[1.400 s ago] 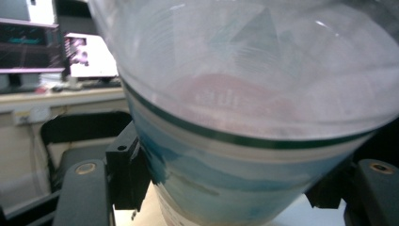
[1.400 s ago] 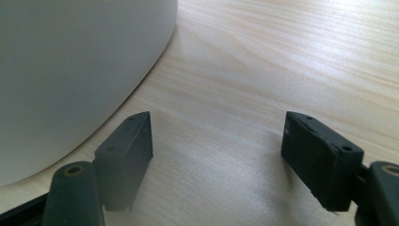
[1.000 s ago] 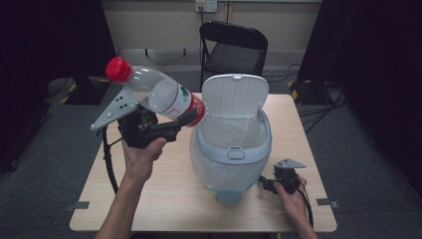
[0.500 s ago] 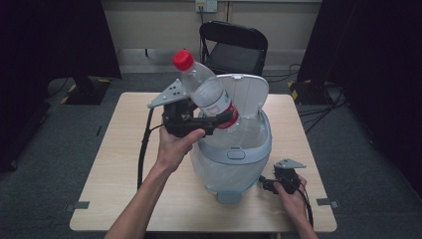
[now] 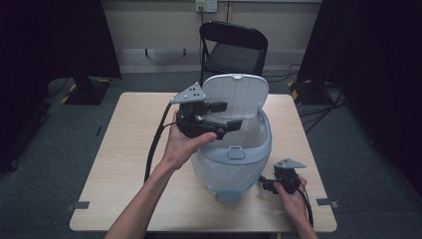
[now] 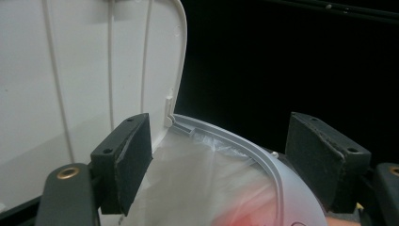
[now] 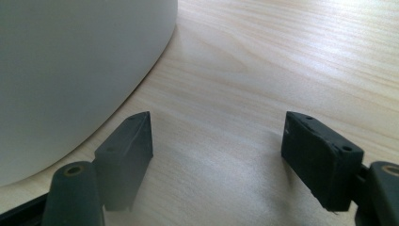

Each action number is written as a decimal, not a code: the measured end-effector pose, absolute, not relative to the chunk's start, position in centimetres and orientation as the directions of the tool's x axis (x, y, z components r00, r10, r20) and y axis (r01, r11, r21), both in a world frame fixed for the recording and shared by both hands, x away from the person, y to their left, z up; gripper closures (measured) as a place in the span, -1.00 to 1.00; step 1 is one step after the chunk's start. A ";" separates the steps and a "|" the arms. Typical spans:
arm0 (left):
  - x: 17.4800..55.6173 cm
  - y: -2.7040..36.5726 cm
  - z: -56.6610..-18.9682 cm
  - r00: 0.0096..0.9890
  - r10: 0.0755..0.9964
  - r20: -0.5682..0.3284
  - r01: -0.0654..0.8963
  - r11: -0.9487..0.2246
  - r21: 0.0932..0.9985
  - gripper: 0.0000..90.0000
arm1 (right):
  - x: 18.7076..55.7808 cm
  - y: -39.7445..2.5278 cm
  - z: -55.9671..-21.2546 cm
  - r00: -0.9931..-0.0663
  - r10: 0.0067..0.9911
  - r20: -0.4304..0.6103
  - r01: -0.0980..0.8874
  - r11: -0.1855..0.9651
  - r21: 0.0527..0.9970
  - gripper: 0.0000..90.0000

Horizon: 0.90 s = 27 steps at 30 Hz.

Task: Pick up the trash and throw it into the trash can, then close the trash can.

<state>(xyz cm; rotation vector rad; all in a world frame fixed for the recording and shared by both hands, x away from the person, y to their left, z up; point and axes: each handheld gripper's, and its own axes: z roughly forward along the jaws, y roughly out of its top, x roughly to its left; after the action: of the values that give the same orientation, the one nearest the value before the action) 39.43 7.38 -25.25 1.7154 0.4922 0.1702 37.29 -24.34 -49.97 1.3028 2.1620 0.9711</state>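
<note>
Wooden table (image 5: 124,164), folding chair (image 5: 234,50) behind — raised lid (image 5: 239,97) beside left gripper (image 5: 224,114)

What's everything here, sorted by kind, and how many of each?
Handheld grippers: 2, the left gripper over the bin and the right gripper low on the table
Lidded bins: 1, the pale blue bin with its lid up and a clear liner
Tables: 1, the wooden table
Folding chairs: 1, the black chair
Total: 5
</note>
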 end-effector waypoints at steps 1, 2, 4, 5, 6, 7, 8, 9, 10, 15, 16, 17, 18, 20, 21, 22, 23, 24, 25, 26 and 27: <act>39.4 7.5 -25.2 0.899 0.411 -0.151 0.224 -0.135 0.965 -0.48 | 37.3 -24.3 -50.0 -0.465 0.885 -0.010 0.582 0.313 0.751 -0.47; 39.4 7.6 -25.2 0.899 0.411 -0.150 0.223 -0.134 0.966 -0.46 | 37.3 -24.3 -50.0 -0.465 0.885 -0.009 0.582 0.313 0.750 -0.47; 39.4 8.1 -25.2 0.896 0.417 -0.151 0.218 -0.118 0.969 -0.40 | 37.3 -24.3 -50.0 -0.465 0.885 -0.009 0.582 0.314 0.750 -0.47; 39.3 8.4 -25.2 0.895 0.420 -0.151 0.217 -0.114 0.969 -0.39 | 37.3 -24.3 -50.0 -0.465 0.885 -0.010 0.582 0.314 0.750 -0.47; 39.3 8.9 -25.2 0.890 0.430 -0.150 0.212 -0.099 0.972 -0.38 | 37.3 -24.3 -50.0 -0.465 0.885 -0.009 0.582 0.313 0.750 -0.47; 39.4 9.3 -25.2 0.887 0.438 -0.148 0.210 -0.096 0.973 -0.33 | 37.3 -24.3 -50.0 -0.465 0.885 -0.009 0.582 0.314 0.750 -0.47; 39.4 9.7 -25.2 0.882 0.448 -0.145 0.208 -0.094 0.974 -0.29 | 37.3 -24.3 -50.0 -0.465 0.885 -0.010 0.582 0.314 0.750 -0.47; 39.6 10.5 -25.3 0.875 0.461 -0.150 0.210 -0.082 0.974 -0.23 | 37.3 -24.3 -50.0 -0.466 0.885 -0.009 0.582 0.314 0.750 -0.47; 39.6 10.5 -25.3 0.875 0.461 -0.150 0.210 -0.082 0.974 -0.20 | 37.3 -24.3 -50.0 -0.466 0.885 -0.009 0.582 0.314 0.750 -0.47; 40.0 12.7 -26.0 0.850 0.504 -0.152 0.212 -0.064 0.975 -0.07 | 37.3 -24.3 -50.0 -0.466 0.885 -0.009 0.582 0.314 0.750 -0.47; 40.1 13.0 -26.1 0.847 0.509 -0.155 0.215 -0.061 0.975 -0.07 | 37.3 -24.3 -50.0 -0.466 0.885 -0.010 0.582 0.314 0.750 -0.47; 40.2 13.5 -26.3 0.840 0.518 -0.162 0.222 -0.056 0.973 -0.07 | 37.3 -24.3 -50.0 -0.465 0.885 -0.009 0.582 0.314 0.750 -0.47; 40.2 13.8 -26.4 0.837 0.523 -0.160 0.221 -0.056 0.974 -0.07 | 37.3 -24.3 -50.0 -0.465 0.885 -0.009 0.582 0.314 0.750 -0.47; 40.5 14.5 -26.8 0.827 0.537 -0.169 0.228 -0.046 0.973 -0.07 | 37.3 -24.3 -50.0 -0.465 0.885 -0.009 0.582 0.314 0.750 -0.47; 40.6 14.7 -26.9 0.819 0.548 -0.169 0.230 -0.044 0.972 -0.08 | 37.3 -24.3 -50.0 -0.465 0.885 -0.009 0.582 0.314 0.750 -0.47; 40.8 15.1 -27.1 0.807 0.569 -0.155 0.223 -0.050 0.974 -0.11 | 37.3 -24.3 -50.0 -0.465 0.885 -0.009 0.582 0.314 0.750 -0.47; 40.9 15.3 -27.3 0.799 0.580 -0.158 0.225 -0.045 0.973 -0.14 | 37.3 -24.3 -50.0 -0.465 0.885 -0.009 0.582 0.314 0.750 -0.47; 41.2 15.5 -27.4 0.789 0.592 -0.162 0.232 -0.043 0.972 -0.16 | 37.3 -24.3 -50.0 -0.465 0.885 -0.010 0.582 0.314 0.750 -0.47; 41.7 15.8 -27.5 0.779 0.606 -0.162 0.237 -0.045 0.971 -0.21 | 37.3 -24.3 -50.0 -0.465 0.885 -0.010 0.582 0.314 0.750 -0.47; 42.0 16.0 -27.6 0.770 0.617 -0.162 0.242 -0.047 0.969 -0.21 | 37.3 -24.3 -50.0 -0.465 0.885 -0.010 0.582 0.314 0.750 -0.47; 42.8 16.2 -27.6 0.758 0.633 -0.155 0.251 -0.064 0.966 -0.24 | 37.3 -24.3 -50.0 -0.465 0.885 -0.009 0.582 0.314 0.750 -0.47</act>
<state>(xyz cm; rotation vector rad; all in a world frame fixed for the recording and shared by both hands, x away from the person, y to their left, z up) 42.77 16.23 -27.65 1.6449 0.7163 0.3617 37.30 -24.32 -49.96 1.3013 2.1644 0.9701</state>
